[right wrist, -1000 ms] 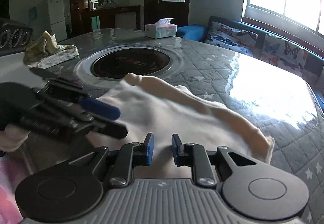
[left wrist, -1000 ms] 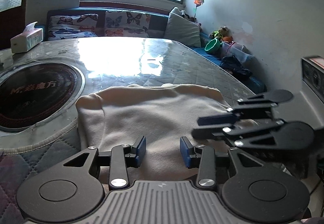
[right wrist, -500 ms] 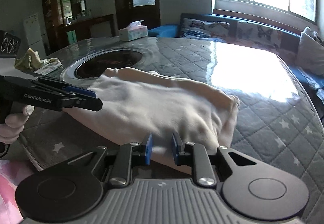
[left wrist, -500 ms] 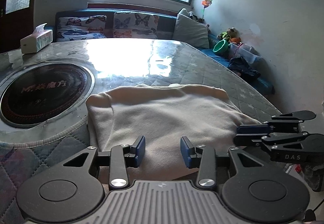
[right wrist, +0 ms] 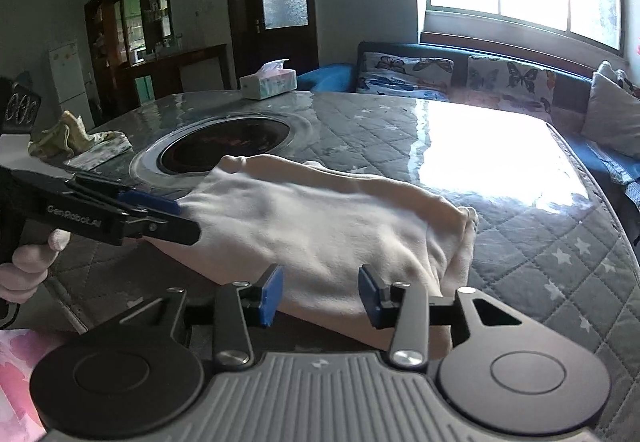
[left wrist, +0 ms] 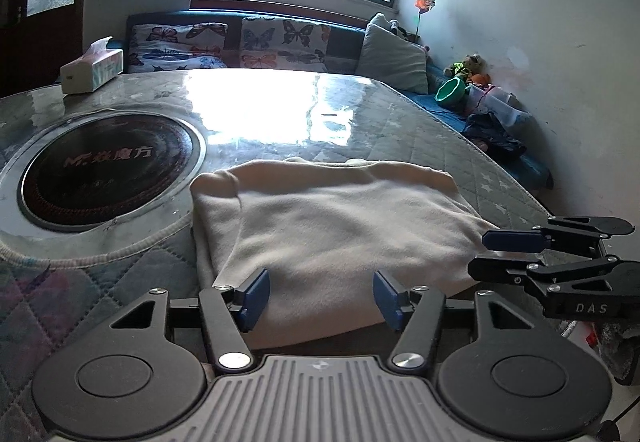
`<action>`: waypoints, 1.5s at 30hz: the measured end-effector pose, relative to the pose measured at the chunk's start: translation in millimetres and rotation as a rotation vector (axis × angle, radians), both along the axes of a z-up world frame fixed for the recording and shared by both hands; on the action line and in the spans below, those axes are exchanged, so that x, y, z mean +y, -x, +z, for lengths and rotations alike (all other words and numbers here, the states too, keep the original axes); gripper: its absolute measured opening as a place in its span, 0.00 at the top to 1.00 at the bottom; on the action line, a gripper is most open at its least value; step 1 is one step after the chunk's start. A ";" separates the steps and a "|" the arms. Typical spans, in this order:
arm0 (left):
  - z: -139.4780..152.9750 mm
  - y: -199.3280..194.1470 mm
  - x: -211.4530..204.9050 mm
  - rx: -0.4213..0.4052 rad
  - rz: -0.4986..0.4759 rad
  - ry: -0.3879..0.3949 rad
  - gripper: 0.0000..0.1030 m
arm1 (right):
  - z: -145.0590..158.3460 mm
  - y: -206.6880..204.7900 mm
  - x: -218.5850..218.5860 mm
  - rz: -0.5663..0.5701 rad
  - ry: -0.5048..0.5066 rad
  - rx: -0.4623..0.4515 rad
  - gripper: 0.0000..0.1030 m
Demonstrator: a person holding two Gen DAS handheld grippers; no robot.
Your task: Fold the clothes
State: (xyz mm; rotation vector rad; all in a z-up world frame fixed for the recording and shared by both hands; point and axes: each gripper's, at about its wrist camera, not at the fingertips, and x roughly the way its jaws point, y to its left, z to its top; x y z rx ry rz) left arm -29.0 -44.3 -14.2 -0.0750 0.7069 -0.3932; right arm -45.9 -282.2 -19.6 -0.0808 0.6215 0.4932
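Observation:
A cream garment (left wrist: 332,226) lies folded on the quilted table near its front edge, also seen in the right wrist view (right wrist: 320,226). My left gripper (left wrist: 322,294) hovers at the garment's near left edge, its jaws opening. The cloth shows in the gap, but the blue pads (left wrist: 256,296) do not press on it. My right gripper (right wrist: 320,294) stands at the near right part, jaws also opening, its pads clear of the cloth. Each gripper shows in the other's view: the right gripper (left wrist: 516,254) and the left gripper (right wrist: 160,214), which a hand (right wrist: 24,266) holds.
A round dark hob (left wrist: 104,170) is set into the table (left wrist: 400,122) left of the garment. A tissue box (left wrist: 92,68) stands at the far side and a crumpled yellowish cloth (right wrist: 68,134) at the left. A sofa with butterfly cushions (left wrist: 256,42) runs under the window.
Both grippers' jaws have widened. The right gripper has drawn back from above the garment to its near right edge, and the garment now lies flat on the table.

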 end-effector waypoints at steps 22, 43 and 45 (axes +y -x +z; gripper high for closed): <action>-2.9 1.4 15.3 0.021 0.048 0.009 0.41 | -10.7 -3.1 -21.4 -0.080 -0.039 0.072 0.59; 8.1 -3.0 19.1 0.006 0.082 0.027 0.36 | -0.2 -31.5 -20.7 -0.068 -0.079 0.044 0.56; 5.7 -6.2 23.6 0.018 0.100 0.025 0.36 | -7.1 -37.1 -17.4 -0.061 -0.074 0.065 0.57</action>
